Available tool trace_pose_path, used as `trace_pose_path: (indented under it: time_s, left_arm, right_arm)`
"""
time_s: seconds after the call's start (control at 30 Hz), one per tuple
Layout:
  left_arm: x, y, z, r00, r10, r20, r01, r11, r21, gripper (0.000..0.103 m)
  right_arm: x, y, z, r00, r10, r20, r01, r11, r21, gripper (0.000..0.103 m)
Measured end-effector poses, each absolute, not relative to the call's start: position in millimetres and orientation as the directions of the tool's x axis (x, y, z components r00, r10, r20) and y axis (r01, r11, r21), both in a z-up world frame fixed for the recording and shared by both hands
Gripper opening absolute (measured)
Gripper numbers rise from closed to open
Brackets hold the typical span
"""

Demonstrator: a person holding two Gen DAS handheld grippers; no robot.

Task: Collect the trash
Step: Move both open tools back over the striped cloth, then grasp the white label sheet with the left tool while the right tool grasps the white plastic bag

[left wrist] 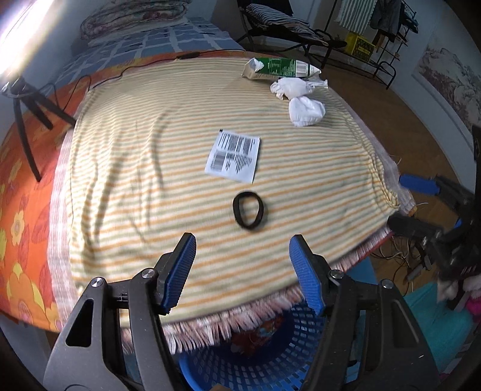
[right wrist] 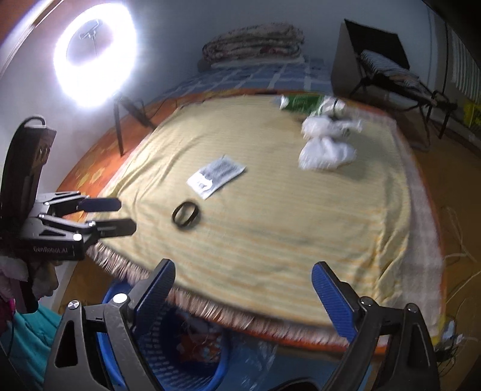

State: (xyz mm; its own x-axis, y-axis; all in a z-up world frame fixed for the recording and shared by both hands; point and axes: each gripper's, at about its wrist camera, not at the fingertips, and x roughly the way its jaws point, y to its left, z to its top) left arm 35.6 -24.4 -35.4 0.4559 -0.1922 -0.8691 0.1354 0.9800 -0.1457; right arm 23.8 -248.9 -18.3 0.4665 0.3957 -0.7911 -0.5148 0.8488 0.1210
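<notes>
On the striped yellow cloth (left wrist: 150,168) lie a black ring band (left wrist: 248,209), a printed paper sachet (left wrist: 234,155), two crumpled white wrappers (left wrist: 305,109) and a green carton (left wrist: 279,68). My left gripper (left wrist: 242,243) is open and empty, just short of the ring. My right gripper (right wrist: 243,276) is open and empty over the table's near edge; the ring (right wrist: 185,215), the sachet (right wrist: 215,175), the wrappers (right wrist: 326,152) and the carton (right wrist: 300,103) lie beyond it. The left gripper also shows in the right wrist view (right wrist: 120,215), and the right gripper shows in the left wrist view (left wrist: 404,200).
A blue perforated basket (left wrist: 255,355) stands below the table's fringed near edge, also in the right wrist view (right wrist: 180,355). An orange flowered cloth (left wrist: 27,210) lies under the striped one. A tripod (left wrist: 27,120) with a ring light (right wrist: 94,57) stands at the left. A folding chair (left wrist: 285,27) stands behind.
</notes>
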Motion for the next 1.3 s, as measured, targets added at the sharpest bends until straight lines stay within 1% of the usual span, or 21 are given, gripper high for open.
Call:
trace_pose_path:
  time_s: [0.03, 0.07, 0.33, 0.43, 0.73, 0.87, 1.03, 1.3]
  left_arm:
    - [40, -25, -35, 0.457, -0.195, -0.868, 0.136, 0.980, -0.148, 0.066]
    - [42, -25, -35, 0.458, -0.196, -0.867, 0.136, 0.979, -0.150, 0.066]
    - [79, -28, -38, 0.460, -0.198, -0.865, 0.138, 0.979, -0.151, 0.066]
    - [94, -27, -42, 0.446, -0.212, -0.869, 0.136, 0.976, -0.167, 0.066]
    - [139, -41, -66, 0.396, -0.189, -0.899, 0.164, 0.977, -0.133, 0.068]
    - [154, -46, -79, 0.381, -0.152, -0.912, 0.175, 0.980, -0.091, 0.068]
    - [167, -46, -90, 0.357, -0.148, -0.922, 0.158, 0.983, -0.097, 0.068]
    - [180, -49, -101, 0.362, -0.118, -0.925, 0.171, 0.984, -0.058, 0.068]
  right_arm:
    - [30, -251, -15, 0.477, 0.391, -0.787, -0.507, 0.854, 0.117, 0.098]
    - [36, -254, -11, 0.490, 0.387, -0.782, -0.495, 0.861, 0.116, 0.102]
    - [100, -275, 5, 0.514, 0.391, -0.764, -0.381, 0.902, 0.205, 0.102]
    - [122, -277, 6, 0.523, 0.384, -0.761, -0.356, 0.910, 0.213, 0.102]
    - [186, -270, -15, 0.511, 0.348, -0.786, -0.314, 0.927, 0.206, 0.102]
    - [206, -268, -23, 0.501, 0.343, -0.795, -0.305, 0.929, 0.209, 0.102]
    - [231, -260, -33, 0.499, 0.314, -0.808, -0.290, 0.939, 0.186, 0.102]
    - [264, -239, -55, 0.491, 0.246, -0.836, -0.267, 0.956, 0.125, 0.102]
